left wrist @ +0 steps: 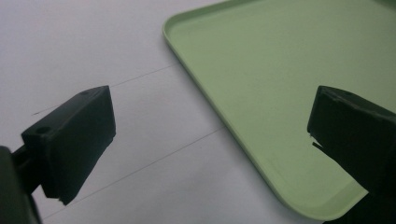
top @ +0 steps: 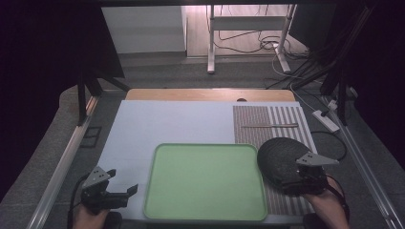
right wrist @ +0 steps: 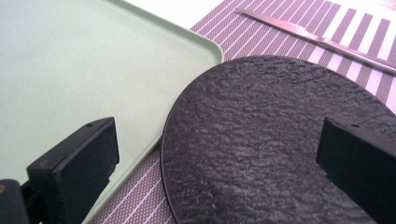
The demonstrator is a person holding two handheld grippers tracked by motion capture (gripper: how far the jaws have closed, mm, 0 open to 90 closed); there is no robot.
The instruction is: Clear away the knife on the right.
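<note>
An empty pale green tray [top: 205,212] lies at the near middle of the table. To its right a round black slate plate [top: 279,155] rests on a striped placemat [top: 267,121]. A table knife [top: 270,126] lies across the mat farther back. My left gripper [top: 129,191] stands open over the white sheet by the tray's near left corner [left wrist: 322,210]. My right gripper [top: 298,183] is open just above the slate plate's [right wrist: 261,140] near edge, with the tray's corner [right wrist: 212,49] to its left and the knife [right wrist: 317,39] beyond.
A white sheet [top: 157,124] covers the left and middle of the table, with bare wood [top: 210,94] at the far edge. A power strip [top: 325,120] and cables lie on the floor to the right. A desk frame [top: 248,28] stands beyond.
</note>
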